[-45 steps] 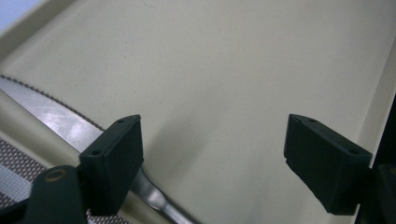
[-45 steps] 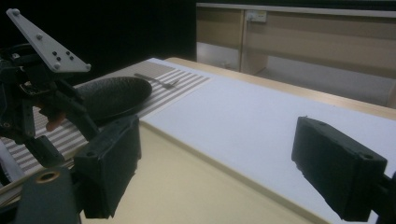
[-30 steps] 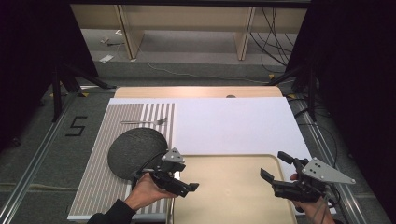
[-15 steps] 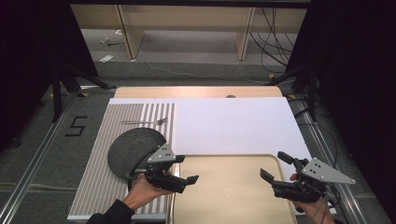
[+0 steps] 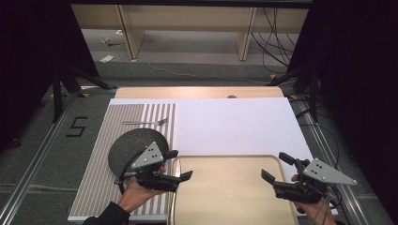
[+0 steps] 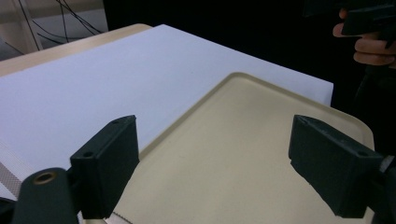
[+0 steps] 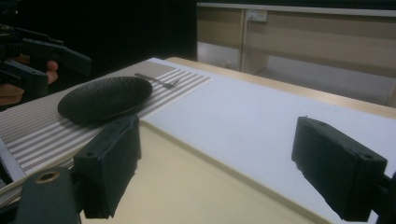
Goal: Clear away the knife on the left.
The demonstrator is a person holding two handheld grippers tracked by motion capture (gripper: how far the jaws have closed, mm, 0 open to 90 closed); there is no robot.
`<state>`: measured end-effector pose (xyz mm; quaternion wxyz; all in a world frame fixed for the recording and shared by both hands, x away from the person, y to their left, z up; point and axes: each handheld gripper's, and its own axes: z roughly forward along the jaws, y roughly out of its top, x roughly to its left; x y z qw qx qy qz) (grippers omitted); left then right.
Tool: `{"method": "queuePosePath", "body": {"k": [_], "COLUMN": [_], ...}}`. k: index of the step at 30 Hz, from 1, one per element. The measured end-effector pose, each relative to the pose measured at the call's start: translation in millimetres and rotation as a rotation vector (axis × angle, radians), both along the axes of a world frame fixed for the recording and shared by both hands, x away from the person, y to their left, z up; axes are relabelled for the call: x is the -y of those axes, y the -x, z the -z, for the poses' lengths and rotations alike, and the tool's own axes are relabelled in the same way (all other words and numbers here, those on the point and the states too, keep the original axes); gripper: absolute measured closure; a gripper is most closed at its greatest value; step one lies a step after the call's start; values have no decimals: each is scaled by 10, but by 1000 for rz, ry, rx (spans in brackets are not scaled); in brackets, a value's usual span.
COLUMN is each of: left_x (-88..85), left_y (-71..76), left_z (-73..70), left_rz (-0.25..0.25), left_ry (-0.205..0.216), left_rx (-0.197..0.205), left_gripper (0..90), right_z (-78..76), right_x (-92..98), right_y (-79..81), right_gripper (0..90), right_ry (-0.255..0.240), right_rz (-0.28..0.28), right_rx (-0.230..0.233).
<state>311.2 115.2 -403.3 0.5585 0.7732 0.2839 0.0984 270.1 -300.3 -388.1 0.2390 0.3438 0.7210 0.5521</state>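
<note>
A beige tray (image 5: 225, 158) lies at the table's near edge, with nothing in it. My left gripper (image 5: 180, 164) hovers open over the tray's left rim, just right of a black plate (image 5: 129, 145). In the left gripper view its jaws (image 6: 219, 163) stand wide apart above the tray (image 6: 243, 154), holding nothing. My right gripper (image 5: 275, 165) is open over the tray's right part. The right gripper view looks between its jaws (image 7: 224, 163) across the tray (image 7: 187, 186) to the plate (image 7: 105, 98) and a fork (image 7: 159, 80).
The plate and a fork (image 5: 145, 123) rest on a striped placemat (image 5: 94, 178) at the left. A white sheet (image 5: 234, 124) covers the table behind the tray. The other hand shows at the top right of the left gripper view (image 6: 369, 42). Wooden furniture legs and cables lie on the floor beyond.
My left gripper has turned and shifted slightly up and to the right, from the plate's edge toward the tray's left rim. The right gripper has stayed put.
</note>
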Motion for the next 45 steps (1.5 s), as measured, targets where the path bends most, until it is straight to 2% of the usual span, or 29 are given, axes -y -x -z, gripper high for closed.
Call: {"method": "queuePosePath", "body": {"k": [8, 11, 19, 27, 29, 33, 45], "left_x": [-63, -104, -166, -180, -178, -205, -210], "left_y": [34, 63, 109, 176, 214, 255, 243], "left_z": [-14, -23, -30, 36, 56, 54, 60], "left_rz": [11, -4, -30, -58, -61, -78, -81], "left_ry": [21, 32, 46, 45, 31, 46, 46], "left_rx": [15, 34, 55, 52, 60, 69, 63], "left_gripper": [159, 160, 160, 160, 160, 160, 160], "right_z": [1, 1, 0, 2, 1, 3, 6], "right_x": [-1, -1, -5, -4, -6, -10, -18], "right_y": [4, 7, 13, 18, 25, 28, 30], "right_gripper": [164, 164, 163, 163, 162, 162, 161], "right_ry": [-4, -4, -6, -7, -9, -7, -11], "right_rz": [-3, -3, -7, -8, -11, -13, -17], "right_rx": [-4, -4, -4, -9, -9, -11, -15]}}
